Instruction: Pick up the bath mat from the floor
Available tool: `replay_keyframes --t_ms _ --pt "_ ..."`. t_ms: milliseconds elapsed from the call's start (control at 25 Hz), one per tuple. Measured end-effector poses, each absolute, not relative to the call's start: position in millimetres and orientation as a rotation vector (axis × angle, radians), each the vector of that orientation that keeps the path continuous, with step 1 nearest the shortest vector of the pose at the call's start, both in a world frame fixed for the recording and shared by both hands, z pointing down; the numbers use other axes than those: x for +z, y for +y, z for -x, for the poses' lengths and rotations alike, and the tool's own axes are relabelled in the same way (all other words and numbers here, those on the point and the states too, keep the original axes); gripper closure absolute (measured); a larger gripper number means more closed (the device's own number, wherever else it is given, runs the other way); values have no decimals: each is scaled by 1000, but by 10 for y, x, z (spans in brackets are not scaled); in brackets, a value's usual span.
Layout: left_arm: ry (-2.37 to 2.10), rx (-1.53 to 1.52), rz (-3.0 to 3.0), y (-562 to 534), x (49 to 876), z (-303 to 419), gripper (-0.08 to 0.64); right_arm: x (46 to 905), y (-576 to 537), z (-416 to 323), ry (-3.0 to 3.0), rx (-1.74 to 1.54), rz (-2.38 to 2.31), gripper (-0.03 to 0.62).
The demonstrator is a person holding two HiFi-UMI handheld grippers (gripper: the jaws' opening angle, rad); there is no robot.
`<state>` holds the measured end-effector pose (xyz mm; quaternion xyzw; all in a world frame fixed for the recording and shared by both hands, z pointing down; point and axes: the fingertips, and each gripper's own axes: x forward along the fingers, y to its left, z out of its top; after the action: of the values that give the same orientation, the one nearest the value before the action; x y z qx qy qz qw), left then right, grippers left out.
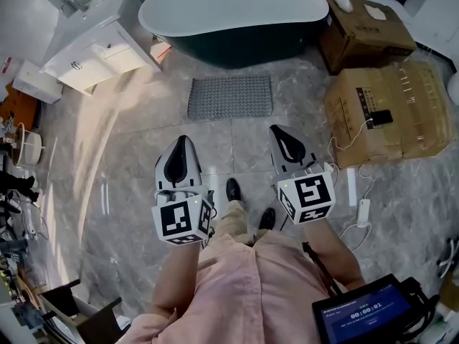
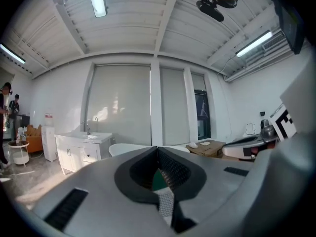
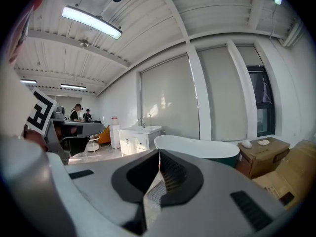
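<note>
A grey textured bath mat (image 1: 230, 97) lies flat on the marble floor in front of the dark freestanding bathtub (image 1: 233, 13), seen in the head view. My left gripper (image 1: 183, 142) and right gripper (image 1: 277, 131) are held side by side at waist height, well short of the mat, both shut and empty. In the left gripper view the jaws (image 2: 158, 149) meet with nothing between them and point level across the room. The right gripper's jaws (image 3: 159, 154) are likewise closed, with the bathtub (image 3: 197, 146) beyond them. The mat is hidden in both gripper views.
A white vanity cabinet (image 1: 93, 45) stands at the left of the tub. Cardboard boxes (image 1: 380, 106) with cables lie at the right. My shoes (image 1: 234, 190) stand on the floor between the grippers. A tablet (image 1: 366, 312) hangs at lower right. People stand far off in the room (image 3: 81, 113).
</note>
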<state>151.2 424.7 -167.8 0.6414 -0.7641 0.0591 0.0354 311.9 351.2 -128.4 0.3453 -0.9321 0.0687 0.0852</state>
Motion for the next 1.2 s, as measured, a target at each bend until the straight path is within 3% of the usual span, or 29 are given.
replay_keyframes --t_ms 480,880,1200 --pt "-2309 69 -2039 3358 -1881 -347 534 -1532 2765 -2015 -2760 165 -1093 574" --pt "-2249 9 -2211 2984 -2170 -140 534 -1935 2361 -1740 -2791 110 -1211 574" --pt "-2216 58 -2199 2745 -1858 -56 534 -1831 2052 -1736 -2797 123 -1269 574"
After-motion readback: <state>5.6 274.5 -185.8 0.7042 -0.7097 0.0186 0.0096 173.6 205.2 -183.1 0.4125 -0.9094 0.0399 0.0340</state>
